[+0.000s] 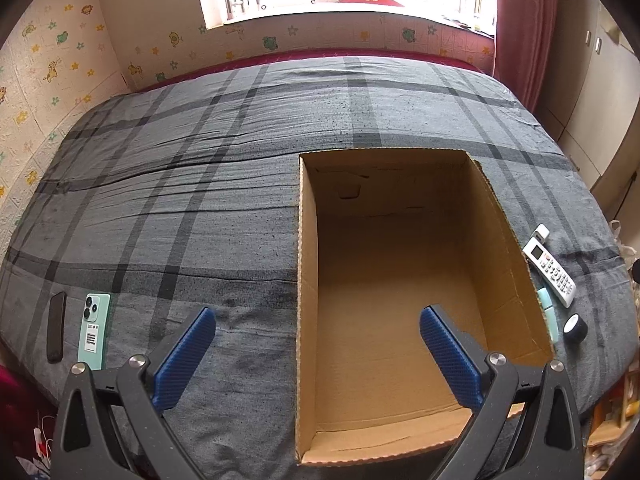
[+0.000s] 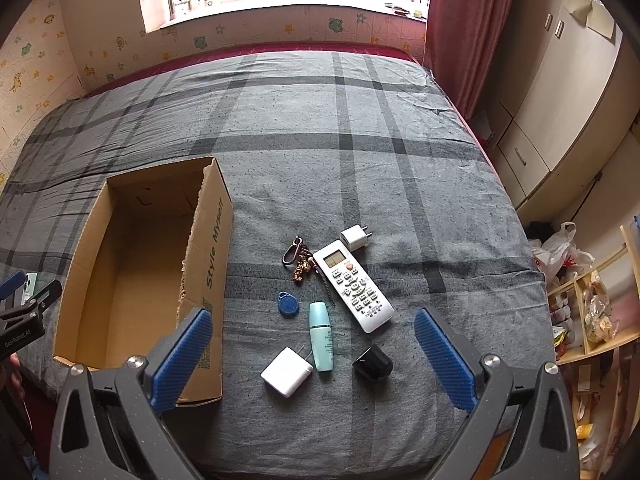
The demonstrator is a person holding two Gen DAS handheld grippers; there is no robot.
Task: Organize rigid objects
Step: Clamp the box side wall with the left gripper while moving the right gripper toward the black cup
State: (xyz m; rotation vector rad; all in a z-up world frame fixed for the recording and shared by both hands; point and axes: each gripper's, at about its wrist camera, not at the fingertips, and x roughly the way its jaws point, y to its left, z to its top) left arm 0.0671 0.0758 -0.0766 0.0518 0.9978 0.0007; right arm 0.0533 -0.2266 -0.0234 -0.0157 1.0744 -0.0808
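An open brown cardboard box (image 2: 132, 264) sits empty on the grey plaid bedspread (image 2: 360, 140), and everything is placed around it. To its right lie a white air-conditioner remote (image 2: 353, 285), a mint-green tube (image 2: 321, 336), a blue key fob (image 2: 287, 303), a keyring with charms (image 2: 298, 261), a small white plug adapter (image 2: 354, 238), a larger white charger (image 2: 286, 372) and a black cube-shaped adapter (image 2: 373, 363). To its left rest a mint-green phone (image 1: 94, 330) and a black phone (image 1: 56, 326). The right gripper (image 2: 314, 356) hovers over the right-hand cluster with jaws spread wide and holding nothing; the left gripper (image 1: 318, 354) likewise stands spread over the box's near left edge. Nothing appears packed yet. A sensible start is probably the larger white charger: come straight down, pinch its flat sides clear of the tube touching it, then lift over the box wall.
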